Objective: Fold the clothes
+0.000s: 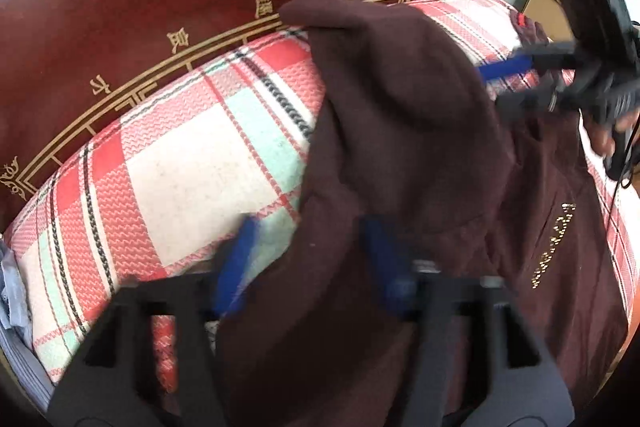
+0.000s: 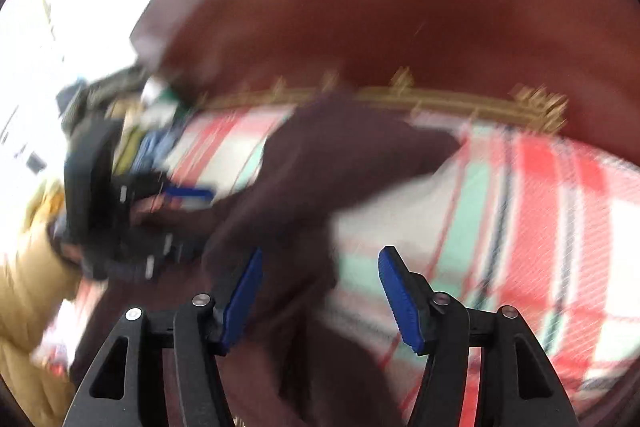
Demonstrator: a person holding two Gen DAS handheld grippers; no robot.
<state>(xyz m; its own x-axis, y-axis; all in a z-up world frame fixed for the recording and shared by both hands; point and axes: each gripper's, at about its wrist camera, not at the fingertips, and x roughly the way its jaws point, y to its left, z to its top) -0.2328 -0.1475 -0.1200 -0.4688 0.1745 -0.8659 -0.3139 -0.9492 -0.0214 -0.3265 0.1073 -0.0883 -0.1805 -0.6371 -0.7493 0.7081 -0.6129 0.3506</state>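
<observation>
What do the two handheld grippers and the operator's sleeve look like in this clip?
Both the left gripper and right gripper have black triangular cut-out frames, blue ribbed finger pads and silver pivot bolts. A dark cable trails from the right one. The sleeve is tan and quilted.

My dark maroon garment [image 1: 400, 147] lies rumpled on the plaid blanket [image 1: 180, 155], one flap folded toward eleven o'clock.

Right gripper [image 2: 320, 267] with jaws spread, dark brown garment [image 2: 320, 171] ahead between fingers, plaid blanket [image 2: 520, 211] beyond, left gripper [image 2: 188, 195] far left
</observation>
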